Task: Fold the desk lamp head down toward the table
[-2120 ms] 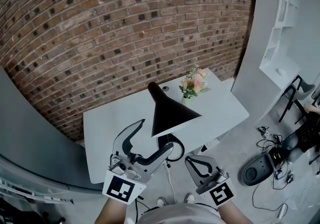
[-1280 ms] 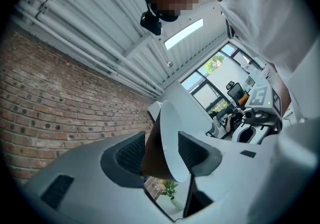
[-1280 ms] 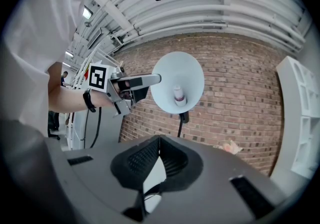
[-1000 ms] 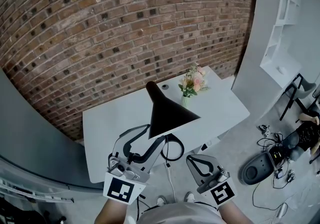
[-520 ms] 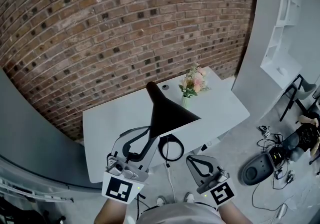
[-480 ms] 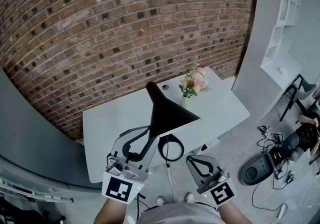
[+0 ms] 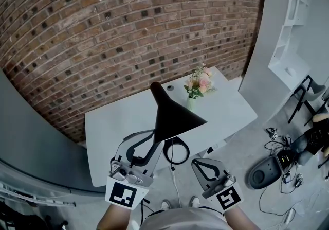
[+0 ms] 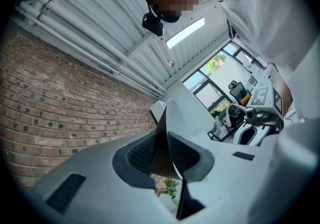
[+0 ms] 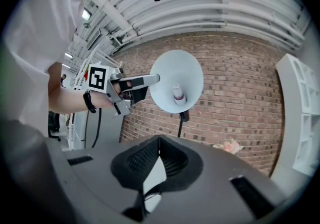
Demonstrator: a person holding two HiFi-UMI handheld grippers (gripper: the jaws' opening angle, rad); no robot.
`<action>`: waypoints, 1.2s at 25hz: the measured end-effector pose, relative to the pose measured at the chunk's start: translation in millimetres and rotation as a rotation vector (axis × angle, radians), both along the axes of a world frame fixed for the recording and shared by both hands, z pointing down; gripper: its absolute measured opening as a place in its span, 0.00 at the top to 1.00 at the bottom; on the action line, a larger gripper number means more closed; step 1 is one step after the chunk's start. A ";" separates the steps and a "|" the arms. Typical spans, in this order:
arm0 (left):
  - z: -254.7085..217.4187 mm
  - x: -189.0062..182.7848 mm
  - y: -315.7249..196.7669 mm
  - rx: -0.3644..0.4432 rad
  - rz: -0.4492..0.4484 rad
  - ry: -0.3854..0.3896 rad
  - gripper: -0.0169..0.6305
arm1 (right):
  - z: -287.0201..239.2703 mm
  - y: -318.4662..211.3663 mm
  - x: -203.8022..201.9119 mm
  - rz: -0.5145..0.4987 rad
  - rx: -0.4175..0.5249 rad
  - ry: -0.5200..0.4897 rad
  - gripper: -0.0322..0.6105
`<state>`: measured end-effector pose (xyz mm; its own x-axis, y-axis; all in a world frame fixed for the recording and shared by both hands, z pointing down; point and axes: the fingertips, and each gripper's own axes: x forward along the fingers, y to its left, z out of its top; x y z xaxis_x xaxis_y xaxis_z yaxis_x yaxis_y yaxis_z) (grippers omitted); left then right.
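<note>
A matte black cone-shaped desk lamp shade (image 7: 174,117) stands raised over the near edge of a smooth white rectangular desk (image 7: 113,121), its narrow neck towards the red-brown brick wall (image 7: 103,28) behind it. From below, the shade is pale and glossy inside, with one small bulb (image 9: 176,91) at its centre and a thin black stem (image 9: 180,125) under it.

The left gripper (image 7: 157,139), grey plastic with ribbed dark pads, reaches the shade's near lower rim. Its jaws have just been closing and are clamped on that thin rim, which sits edge-on between the pads. The right gripper (image 7: 197,162) hangs below and to the right of the lamp, clear of it, with its jaws together.

Just beneath the shade lies one loop of black cable (image 7: 176,151). Beyond the lamp, to its right, stands one small bunch of pink and cream flowers (image 7: 199,84) with green leaves. Well to the right of the lamp rise a white shelf unit (image 7: 290,23) and a grey floor (image 7: 241,146).
</note>
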<state>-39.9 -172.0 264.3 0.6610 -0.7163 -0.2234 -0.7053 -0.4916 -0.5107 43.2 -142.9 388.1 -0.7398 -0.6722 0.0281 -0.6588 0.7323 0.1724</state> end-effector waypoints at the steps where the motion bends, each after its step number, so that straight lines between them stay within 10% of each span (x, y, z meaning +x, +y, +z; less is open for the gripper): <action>1: 1.3 0.7 0.3 -0.004 0.001 -0.003 0.86 | 0.0 0.0 0.3 -0.001 -0.001 0.001 0.92; 30: 43.7 3.1 12.1 -0.105 -0.013 -0.038 0.86 | 1.8 8.6 3.7 0.001 -0.019 -0.014 0.92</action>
<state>-36.8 -159.9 307.9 0.6578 -0.7433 -0.1214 -0.6932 -0.5345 -0.4835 46.9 -134.3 389.9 -0.7393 -0.6727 0.0304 -0.6621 0.7345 0.1487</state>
